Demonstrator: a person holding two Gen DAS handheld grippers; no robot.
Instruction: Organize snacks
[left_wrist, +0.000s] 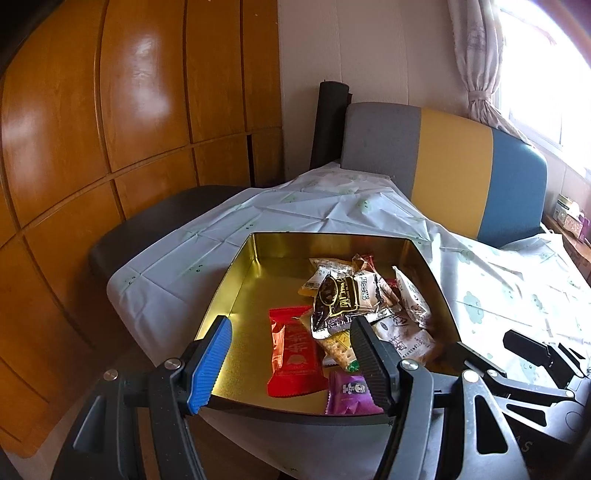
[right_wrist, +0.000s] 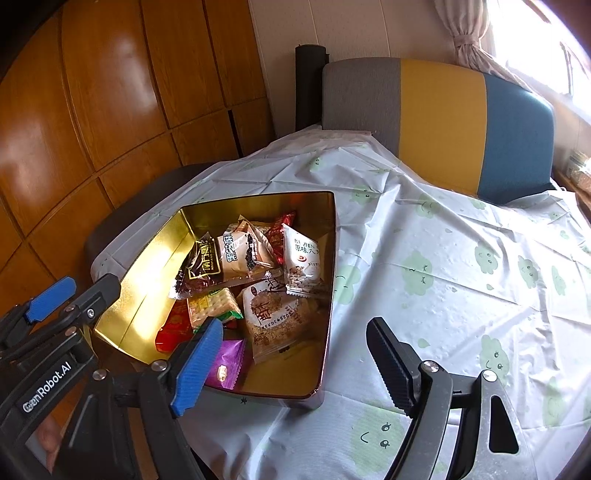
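A gold metal tin (left_wrist: 236, 280) (right_wrist: 147, 266) sits on the table and holds several wrapped snacks: a red packet (left_wrist: 293, 354), a dark brown packet (left_wrist: 334, 299) (right_wrist: 201, 264), a purple packet (left_wrist: 351, 393) (right_wrist: 229, 360), a cracker pack (right_wrist: 214, 306) and a white nut packet (right_wrist: 303, 258). My left gripper (left_wrist: 290, 343) is open and empty, hovering over the tin's near edge. My right gripper (right_wrist: 295, 350) is open and empty, straddling the tin's near right corner. Each gripper shows in the other's view, the right one (left_wrist: 535, 354) and the left one (right_wrist: 55, 302).
The table wears a white cloth with green cloud prints (right_wrist: 443, 266). A grey, yellow and blue chair back (right_wrist: 443, 122) stands behind it. Wooden cabinets (left_wrist: 129, 110) fill the left. A dark seat (left_wrist: 155, 221) sits at the table's left side.
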